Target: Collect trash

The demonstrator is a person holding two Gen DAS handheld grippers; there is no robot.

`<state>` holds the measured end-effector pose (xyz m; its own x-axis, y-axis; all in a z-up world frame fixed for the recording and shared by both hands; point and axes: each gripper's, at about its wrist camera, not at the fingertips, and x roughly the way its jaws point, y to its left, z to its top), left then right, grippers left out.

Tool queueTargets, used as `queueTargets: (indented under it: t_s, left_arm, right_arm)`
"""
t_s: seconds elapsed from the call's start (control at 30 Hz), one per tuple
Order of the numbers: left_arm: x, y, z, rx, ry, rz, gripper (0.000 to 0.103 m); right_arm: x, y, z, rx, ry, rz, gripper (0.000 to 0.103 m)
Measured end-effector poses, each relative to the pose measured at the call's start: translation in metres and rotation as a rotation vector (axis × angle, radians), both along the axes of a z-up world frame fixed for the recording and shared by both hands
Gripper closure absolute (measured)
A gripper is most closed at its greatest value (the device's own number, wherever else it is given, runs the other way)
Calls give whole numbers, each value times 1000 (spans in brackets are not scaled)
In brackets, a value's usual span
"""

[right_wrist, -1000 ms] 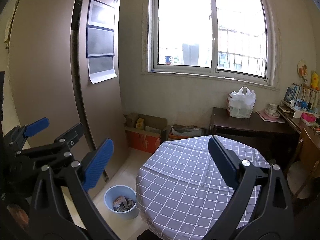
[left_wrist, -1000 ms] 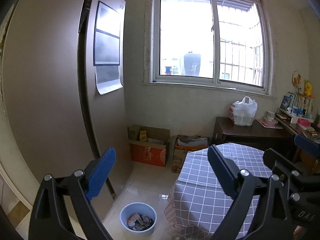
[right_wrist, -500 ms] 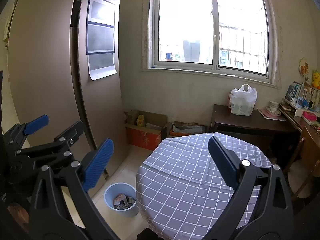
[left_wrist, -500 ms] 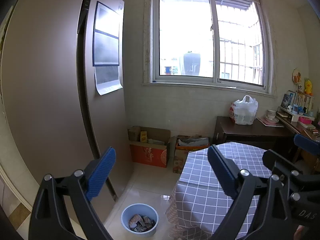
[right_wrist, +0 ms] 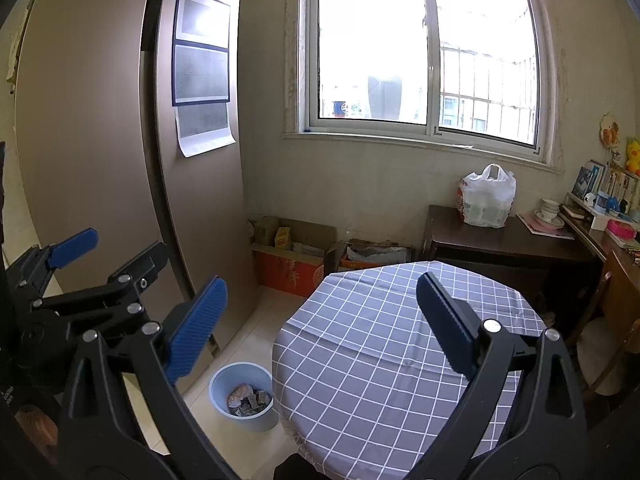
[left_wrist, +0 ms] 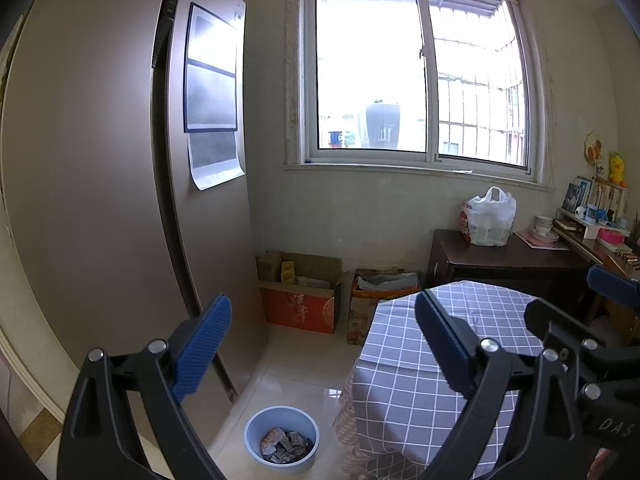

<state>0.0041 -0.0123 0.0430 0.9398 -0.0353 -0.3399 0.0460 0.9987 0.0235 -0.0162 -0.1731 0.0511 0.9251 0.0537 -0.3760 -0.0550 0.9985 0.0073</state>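
Note:
A light blue bin (left_wrist: pixel 282 438) with crumpled trash (left_wrist: pixel 285 445) in it stands on the floor between the fridge and the table; it also shows in the right wrist view (right_wrist: pixel 245 395). The table (right_wrist: pixel 384 344) has a grey checked cloth with nothing on it. My left gripper (left_wrist: pixel 322 344) is open and empty, held high above the bin. My right gripper (right_wrist: pixel 320 320) is open and empty, above the table's near edge. The left gripper shows at the left of the right wrist view (right_wrist: pixel 100 256), and the right gripper at the right of the left wrist view (left_wrist: pixel 592 320).
A tall brown fridge (left_wrist: pixel 100 184) stands at the left. Cardboard boxes (left_wrist: pixel 298 292) sit on the floor under the window. A dark desk (right_wrist: pixel 500 240) with a white plastic bag (right_wrist: pixel 486 196) stands at the back right, next to a wooden chair (right_wrist: pixel 612 320).
Both grippers have risen and tilted down slightly, so the bin and table show more fully. Both stay open and empty.

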Motion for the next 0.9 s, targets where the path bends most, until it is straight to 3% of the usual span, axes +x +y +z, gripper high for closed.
queueTargets:
  t_s: [0.9]
  left_arm:
    - [1,-3,-2,11,3,0,12]
  right_arm:
    - [5,-3,-3,4,7,9,9]
